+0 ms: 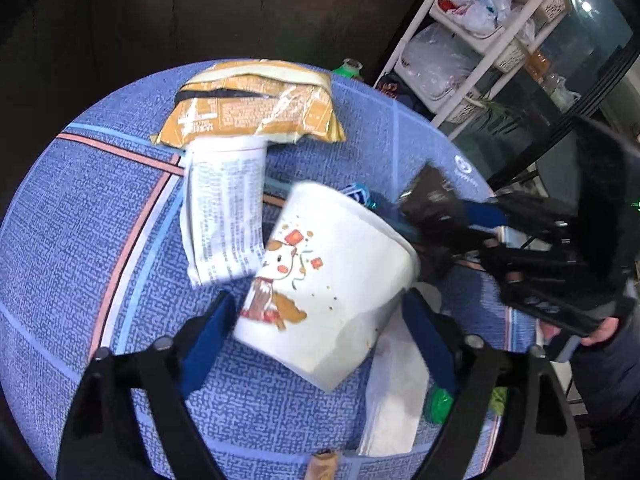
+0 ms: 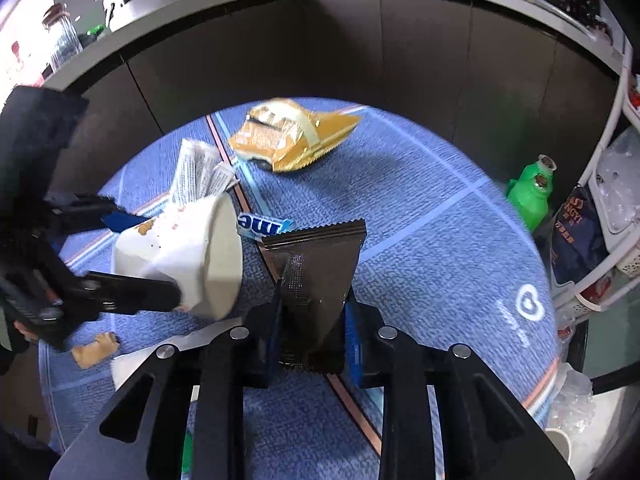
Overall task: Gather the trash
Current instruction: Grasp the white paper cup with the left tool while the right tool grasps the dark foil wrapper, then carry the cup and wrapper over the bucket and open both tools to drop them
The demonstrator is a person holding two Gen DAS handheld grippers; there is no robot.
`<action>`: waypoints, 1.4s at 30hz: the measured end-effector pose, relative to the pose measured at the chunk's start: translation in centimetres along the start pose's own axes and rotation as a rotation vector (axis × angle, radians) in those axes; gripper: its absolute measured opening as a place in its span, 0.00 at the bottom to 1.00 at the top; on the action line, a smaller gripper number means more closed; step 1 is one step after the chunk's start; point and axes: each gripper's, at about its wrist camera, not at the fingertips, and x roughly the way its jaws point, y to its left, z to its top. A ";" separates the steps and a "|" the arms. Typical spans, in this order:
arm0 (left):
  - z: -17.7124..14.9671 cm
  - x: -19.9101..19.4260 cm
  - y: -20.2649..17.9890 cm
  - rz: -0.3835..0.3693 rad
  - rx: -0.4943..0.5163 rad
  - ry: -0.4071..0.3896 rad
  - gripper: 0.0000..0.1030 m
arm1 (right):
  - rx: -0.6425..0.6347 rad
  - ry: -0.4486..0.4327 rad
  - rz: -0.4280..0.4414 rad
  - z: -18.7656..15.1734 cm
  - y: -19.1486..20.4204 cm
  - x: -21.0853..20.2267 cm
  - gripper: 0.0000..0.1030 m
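My left gripper (image 1: 316, 320) is shut on a white paper cup (image 1: 332, 280) with a cartoon print, held tilted above the blue round table (image 1: 100, 208); the cup also shows in the right wrist view (image 2: 188, 256), its mouth facing right. My right gripper (image 2: 310, 320) is shut on a dark brown wrapper (image 2: 316, 272) and holds it just right of the cup's mouth. A gold snack bag (image 1: 256, 108) (image 2: 288, 140), a white printed wrapper (image 1: 224, 208) (image 2: 196, 172) and a blue gum packet (image 2: 264, 226) lie on the table.
A white napkin (image 1: 396, 392) and a brown scrap (image 2: 96, 348) lie near the table's front edge. A green bottle (image 2: 532, 192) and a white shelf rack (image 1: 472, 52) with bags stand past the table's right side. Dark cabinets rise behind.
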 end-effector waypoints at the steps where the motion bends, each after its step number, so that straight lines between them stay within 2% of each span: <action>1: 0.0 0.1 0.0 0.000 0.000 0.002 0.77 | 0.007 -0.012 -0.004 -0.1 0.0 -0.6 0.23; 4: 0.0 0.4 -0.3 0.005 -0.005 -0.002 0.75 | 0.020 -0.052 -0.023 -0.9 0.1 -2.7 0.23; 8: -0.3 -0.2 -0.2 0.023 -0.025 -0.025 0.64 | 0.052 -0.090 -0.035 -2.2 0.0 -5.2 0.24; 13: -0.6 -1.6 -0.7 0.040 -0.020 -0.053 0.62 | 0.104 -0.102 -0.043 -4.3 -0.2 -7.0 0.24; 17: -1.2 -3.1 -1.2 0.082 -0.014 -0.081 0.61 | 0.139 -0.110 -0.027 -6.0 0.1 -8.2 0.23; 22: -1.9 -5.9 -2.2 0.114 -0.025 -0.144 0.60 | 0.157 -0.149 -0.023 -7.1 0.9 -10.1 0.23; 26: -3.1 -8.5 -3.4 0.099 -0.019 -0.186 0.60 | 0.151 -0.186 -0.037 -7.9 1.6 -12.2 0.24; 33: -4.2 -11.9 -9.2 0.077 0.091 -0.247 0.61 | 0.170 -0.243 -0.068 -9.9 1.4 -15.8 0.23; 42: -4.1 -11.3 -16.8 0.009 0.203 -0.246 0.61 | 0.287 -0.293 -0.139 -14.5 -2.2 -19.8 0.23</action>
